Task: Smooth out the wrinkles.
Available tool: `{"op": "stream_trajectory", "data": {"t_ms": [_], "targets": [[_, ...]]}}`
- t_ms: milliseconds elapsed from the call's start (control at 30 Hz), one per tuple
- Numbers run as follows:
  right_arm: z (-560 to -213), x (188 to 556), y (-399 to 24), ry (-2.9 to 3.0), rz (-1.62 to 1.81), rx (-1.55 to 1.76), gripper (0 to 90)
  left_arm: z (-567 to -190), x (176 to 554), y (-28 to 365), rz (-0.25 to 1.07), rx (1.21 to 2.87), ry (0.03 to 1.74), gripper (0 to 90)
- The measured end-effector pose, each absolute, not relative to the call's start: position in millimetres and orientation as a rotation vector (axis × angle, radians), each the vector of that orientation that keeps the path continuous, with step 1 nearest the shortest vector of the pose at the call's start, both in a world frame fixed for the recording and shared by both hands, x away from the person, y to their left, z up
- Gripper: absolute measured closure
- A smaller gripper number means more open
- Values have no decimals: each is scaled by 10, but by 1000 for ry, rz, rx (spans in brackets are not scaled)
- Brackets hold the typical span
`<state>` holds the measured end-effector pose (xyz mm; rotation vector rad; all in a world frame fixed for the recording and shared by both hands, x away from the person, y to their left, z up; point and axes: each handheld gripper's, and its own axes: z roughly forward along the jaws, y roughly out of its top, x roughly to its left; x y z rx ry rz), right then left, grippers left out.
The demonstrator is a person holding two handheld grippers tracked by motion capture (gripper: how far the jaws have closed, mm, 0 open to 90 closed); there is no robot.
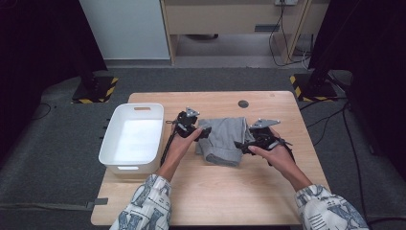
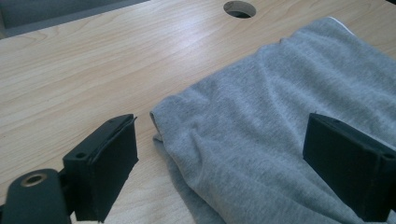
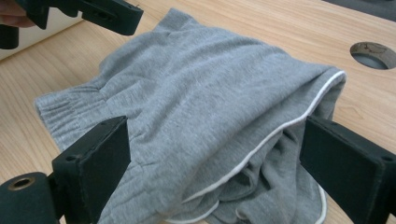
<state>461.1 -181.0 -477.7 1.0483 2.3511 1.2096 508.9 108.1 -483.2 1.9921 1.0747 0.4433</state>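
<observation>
A wooden bench [image 1: 215, 187] stands on grey carpet, a white bin [image 1: 134, 136] at its left edge. Folded grey shorts [image 1: 222, 139] lie mid-bench. The left claw [image 1: 203, 132] and right claw [image 1: 239, 146] flank them, jaws spread wide, gripping nothing.

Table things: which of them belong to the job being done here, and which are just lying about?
In the job:
- grey garment, folded between both hands
- left gripper, open over its edge
- right gripper, open around its white-trimmed side
- white bin, beside it, likely where it goes

Just there:
- round hole in the table
- cables on the floor
</observation>
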Motion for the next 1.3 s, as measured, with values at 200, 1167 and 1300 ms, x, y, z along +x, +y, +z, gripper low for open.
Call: {"op": "stream_trajectory", "data": {"t_ms": [200, 1167, 1300], "targets": [[-4739, 4634, -1779, 2348, 1223, 1042, 90, -4780, 5075, 1100, 436, 1988, 1065, 72], [-4539, 4695, -1587, 2349, 1216, 1000, 107, -4457, 4950, 1248, 453, 1974, 1062, 66], [-4541, 4696, -1567, 2348, 1217, 1003, 108, -4434, 4936, 1258, 457, 1981, 1058, 66]]}}
